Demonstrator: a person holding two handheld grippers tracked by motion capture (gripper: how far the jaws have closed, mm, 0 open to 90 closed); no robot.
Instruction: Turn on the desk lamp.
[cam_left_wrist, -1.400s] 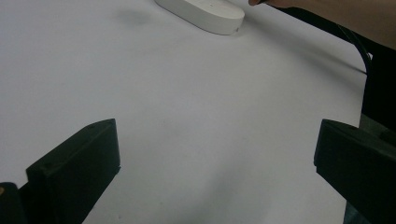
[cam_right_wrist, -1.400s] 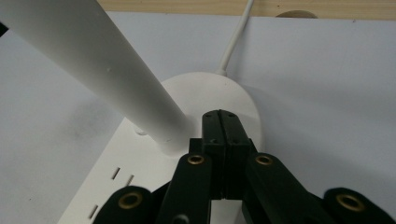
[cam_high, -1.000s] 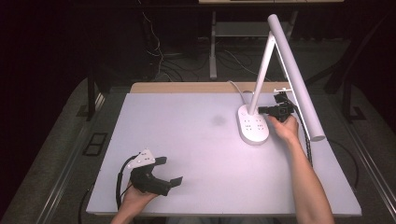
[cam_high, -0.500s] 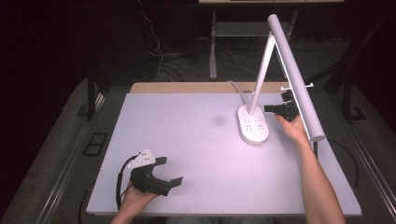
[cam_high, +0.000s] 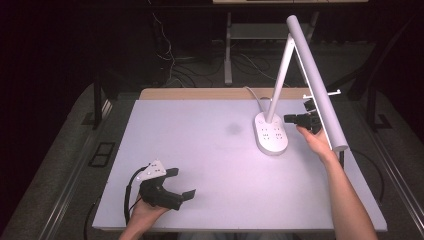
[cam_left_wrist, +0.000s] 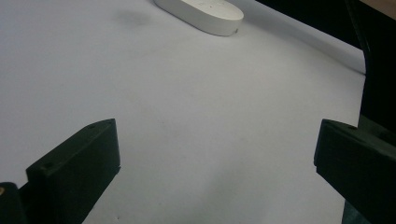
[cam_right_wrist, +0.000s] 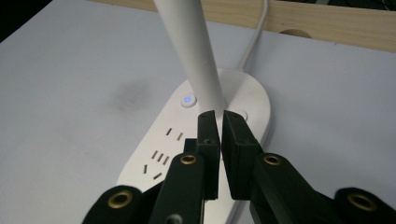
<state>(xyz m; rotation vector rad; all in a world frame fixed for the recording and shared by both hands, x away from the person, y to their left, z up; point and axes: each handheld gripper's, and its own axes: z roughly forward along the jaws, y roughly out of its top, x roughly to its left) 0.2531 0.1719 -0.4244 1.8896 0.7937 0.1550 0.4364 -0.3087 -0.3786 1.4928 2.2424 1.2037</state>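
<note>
My right claw (cam_right_wrist: 219, 122) is pinched nearly shut w/ nothing between the jaws, just a thin slit, hovering over the lamp base (cam_high: 270, 134) right of centre in the high view; the lamp's base sits on the white surface (cam_high: 200, 150), its stem rising toward the top of the frame and the long lamp head (cam_high: 316, 82) slanting down across my right wrist. Left claw (cam_left_wrist: 215, 163) is spread wide, empty, resting low at bottom left of the high view, well apart from the lamp. I reckon I'm going for a button on the base. Risks: the closed tips sit just beside the stem (cam_right_wrist: 194, 51), so a sloppy push could knock the stem & skid or tip the lamp; coming down off-target could jab the socket slots instead of a button; lifting my forearm could bump the head hanging over it. The right claw view gives me what the high view can't: the lit blue button (cam_right_wrist: 187, 100) left of the stem, a 2nd round button by the tips, the slot rows. The high view gives the whole lamp shape, the cord (cam_high: 254, 94) running off the back edge, & both arms.
</note>
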